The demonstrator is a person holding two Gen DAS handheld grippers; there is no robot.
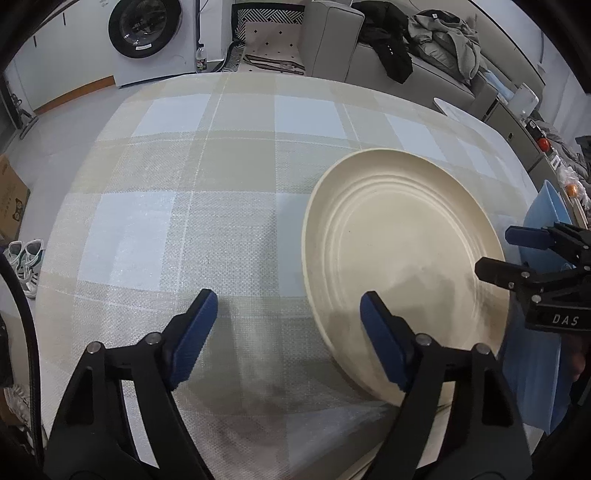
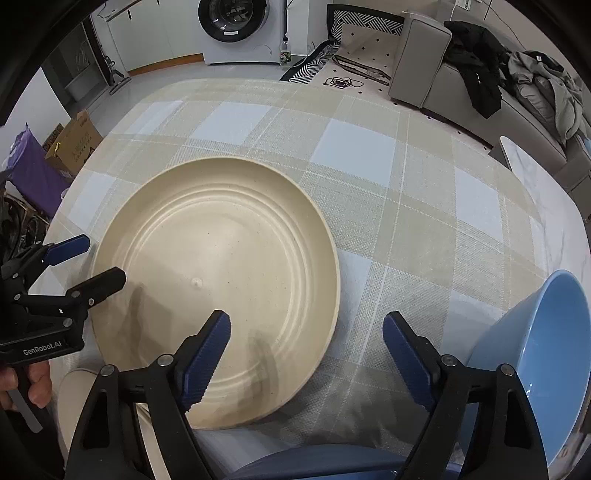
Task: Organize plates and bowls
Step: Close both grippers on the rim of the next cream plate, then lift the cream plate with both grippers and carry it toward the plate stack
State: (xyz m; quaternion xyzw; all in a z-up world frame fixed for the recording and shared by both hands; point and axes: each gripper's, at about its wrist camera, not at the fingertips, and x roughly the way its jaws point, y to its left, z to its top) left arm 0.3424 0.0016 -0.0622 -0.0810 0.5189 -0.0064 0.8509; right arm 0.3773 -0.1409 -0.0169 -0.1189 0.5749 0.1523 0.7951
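Plate (image 2: pixel 216 291), cream, flat: your left gripper (image 1: pixel 288 332) and right gripper (image 2: pixel 306 349) straddle its nine and three o'clock rims, spread, pinching nothing, poised to lift.

A checked cloth (image 2: pixel 354 155) in tan and pale blue squares covers the worktop. Past the far edge of the cloth stands a white washing machine (image 2: pixel 236 33) with a round dark door. Just right of the washing machine a small clear bottle (image 2: pixel 284 51) stands on the floor. Further right of the washing machine lies a black and white rug (image 2: pixel 354 48), and next to that is a grey sofa (image 2: pixel 421 59). A black jacket (image 2: pixel 476 70) and a grey coat (image 2: pixel 546 81) are piled on the sofa. Far left of the washing machine, near the cloth's left edge, sits a brown cardboard box (image 2: pixel 74 142). A pair of white shoes (image 1: pixel 26 262) sits on the floor, left of the cloth.
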